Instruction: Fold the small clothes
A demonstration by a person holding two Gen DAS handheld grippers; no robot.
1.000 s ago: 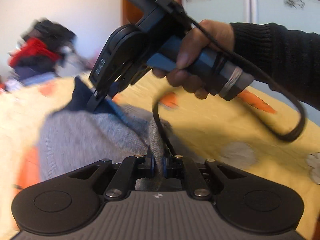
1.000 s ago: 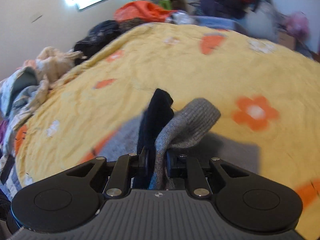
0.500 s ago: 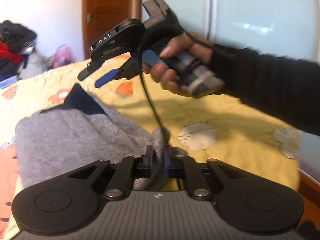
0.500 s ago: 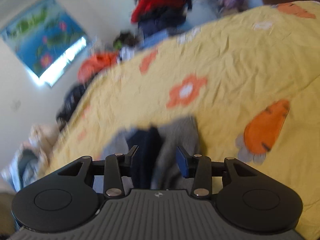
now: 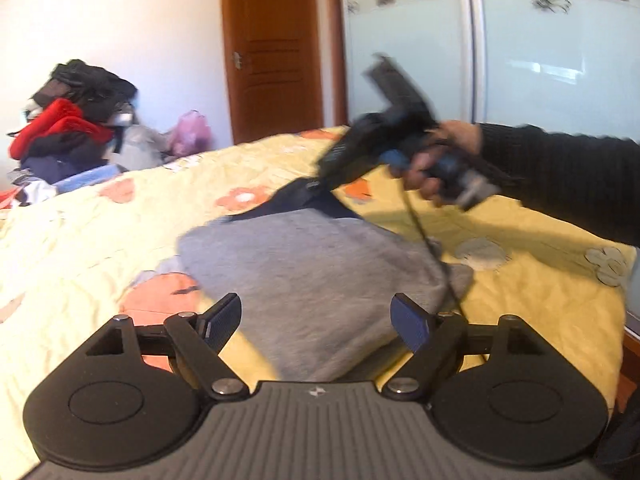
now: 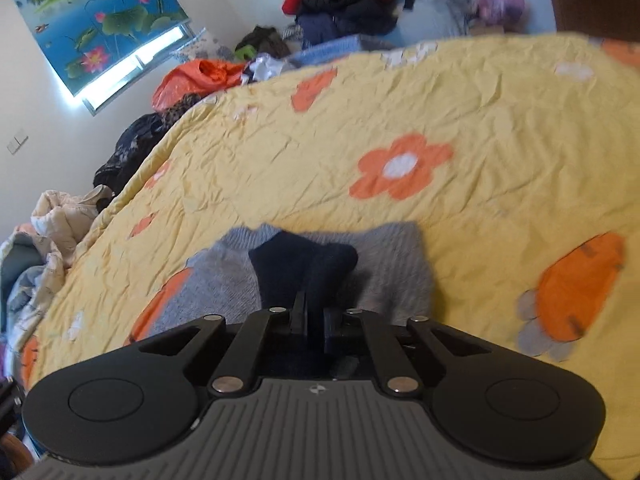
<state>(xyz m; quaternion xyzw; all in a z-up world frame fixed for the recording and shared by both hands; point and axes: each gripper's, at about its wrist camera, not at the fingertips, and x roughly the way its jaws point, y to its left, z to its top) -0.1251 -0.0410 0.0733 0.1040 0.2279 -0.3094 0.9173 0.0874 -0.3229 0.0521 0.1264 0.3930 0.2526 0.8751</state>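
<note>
Grey knit garment point(image 5: 312, 280) with navy band point(image 6: 298, 266): lying on the yellow flowered bedspread point(image 6: 400, 120), spread flat, near the bed's edge on the wardrobe side

Handling, as judged: soft, light, limp knit; it is likely sagging and creasing wherever it is lifted; not fragile, not slippery; the thicker navy band is offering the firmest hold, with an outer corner of the grey body as the second hold for carrying a fold over

Left gripper point(image 5: 320, 320): jaws opening, standing wide apart over the near grey edge, cloth lying below and between them but not pressed by the pads

Right gripper point(image 6: 314, 316): jaws drawn together, pinching a ridge of the navy band

Left wrist view only: showing the person's hand point(image 5: 440, 160) and dark sleeve working the right gripper, its cable trailing across the cloth, the garment's whole outline, a wooden door point(image 5: 280, 52), a glass wardrobe front point(image 5: 540, 60), a heap of clothes point(image 5: 68, 120)

Right wrist view only: showing the pinch close up, a lotus picture point(image 6: 100, 20) on the wall, more heaped clothing along the bed's far side
</note>
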